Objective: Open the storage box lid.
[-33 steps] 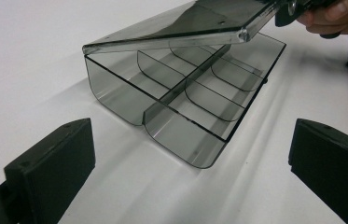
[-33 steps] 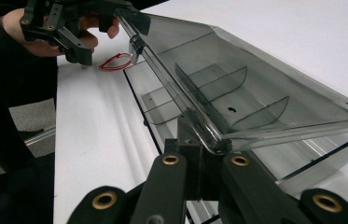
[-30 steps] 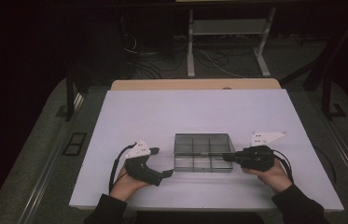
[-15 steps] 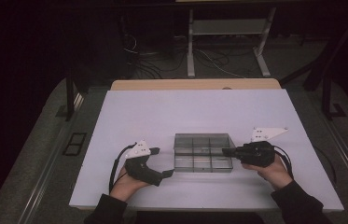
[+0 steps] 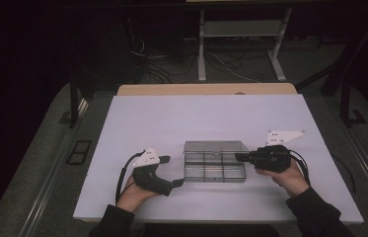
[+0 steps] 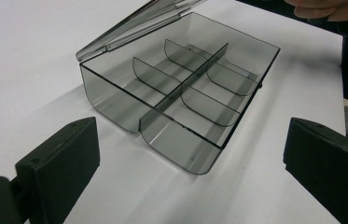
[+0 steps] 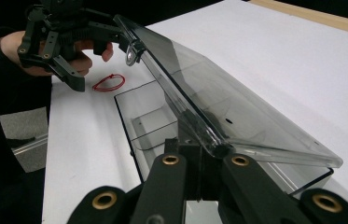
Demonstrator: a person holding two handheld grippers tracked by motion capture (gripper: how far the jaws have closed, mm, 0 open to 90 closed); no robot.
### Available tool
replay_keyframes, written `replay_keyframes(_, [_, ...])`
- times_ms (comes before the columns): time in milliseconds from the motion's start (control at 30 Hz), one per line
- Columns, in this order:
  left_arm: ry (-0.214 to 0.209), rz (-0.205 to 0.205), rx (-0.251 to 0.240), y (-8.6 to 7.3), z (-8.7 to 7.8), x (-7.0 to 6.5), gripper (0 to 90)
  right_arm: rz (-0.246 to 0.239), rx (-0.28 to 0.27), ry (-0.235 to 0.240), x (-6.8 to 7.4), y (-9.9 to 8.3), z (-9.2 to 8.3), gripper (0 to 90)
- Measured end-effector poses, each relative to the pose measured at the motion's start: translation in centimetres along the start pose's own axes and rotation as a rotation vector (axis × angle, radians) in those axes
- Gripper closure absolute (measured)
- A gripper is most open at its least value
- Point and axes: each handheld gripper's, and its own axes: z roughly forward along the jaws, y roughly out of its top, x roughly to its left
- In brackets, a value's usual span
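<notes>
At table centre, the clear compartment box [image 5: 214,165] sits unmoved from a second ago. The right gripper [image 5: 241,157] has backed slightly toward the box's right edge, jaws clamped on the raised lid [image 7: 218,105]. The left gripper [image 5: 171,172] holds position, wide open, empty. A red rubber band [image 7: 108,82] lies beside it

**Around your workspace**

You had a white worktop [image 5: 211,118] with a wooden edge [image 5: 206,89] at its far side. A red rubber band [image 7: 108,82] lay on it. Beyond, cables [image 5: 221,61] trailed across the dark floor beneath a metal stand [image 5: 240,29].
</notes>
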Motion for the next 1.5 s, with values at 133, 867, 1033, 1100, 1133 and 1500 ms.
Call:
replay_keyframes(133, [0.004, -0.006, -0.008, 0.6, 0.2, 0.3, 3.9, 0.001, -0.008, 0.001, -0.2, 0.3, 0.0, 89.3])
replay_keyframes(867, [-0.057, 0.107, -0.056, 6.4, 0.7, 1.3, 17.6, -0.009, -0.027, -0.003, -0.9, 1.6, -0.2, 89.3])
replay_keyframes(1033, [-0.067, 0.124, -0.071, 7.1, 1.1, 1.6, 25.1, -0.009, -0.029, -0.004, -1.0, 1.9, -0.2, 89.3])
replay_keyframes(1100, [-0.075, 0.139, -0.069, 7.3, 1.3, 1.6, 29.0, -0.013, -0.032, -0.006, -1.1, 2.0, -0.2, 89.3])
replay_keyframes(1133, [-0.074, 0.144, -0.069, 7.4, 1.4, 1.6, 30.8, -0.014, -0.031, -0.007, -1.1, 2.0, -0.2, 89.3])
replay_keyframes(1500, [-0.048, 0.184, -0.092, 8.4, 1.7, 1.7, 56.6, -0.014, -0.024, -0.021, -1.3, 2.6, -0.3, 89.3])
